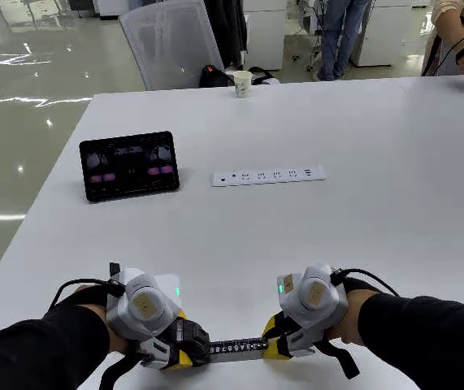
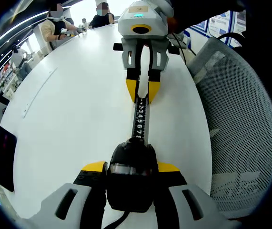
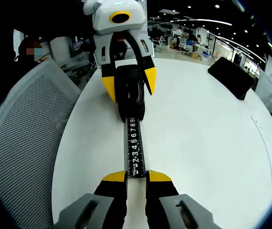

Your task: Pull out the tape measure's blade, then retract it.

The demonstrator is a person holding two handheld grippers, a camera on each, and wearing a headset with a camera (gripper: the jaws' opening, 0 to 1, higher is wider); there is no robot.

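White table (image 1: pixel 362 244) holds the tape measure (image 1: pixel 194 342) at its near edge, with the blade (image 1: pixel 238 348) stretched right between the left gripper (image 1: pixel 181 341) and right gripper (image 1: pixel 272 340); a tablet (image 1: pixel 129 165) and power strip (image 1: pixel 268 175) lie farther off. Left gripper view: jaws clamped on the tape measure's black body. Right gripper view: jaws pinched tight on the blade's tip

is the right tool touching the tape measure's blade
Touching. The right gripper view shows the right tool with its yellow-tipped jaws shut on the end of the black numbered metal blade, no gap between them.
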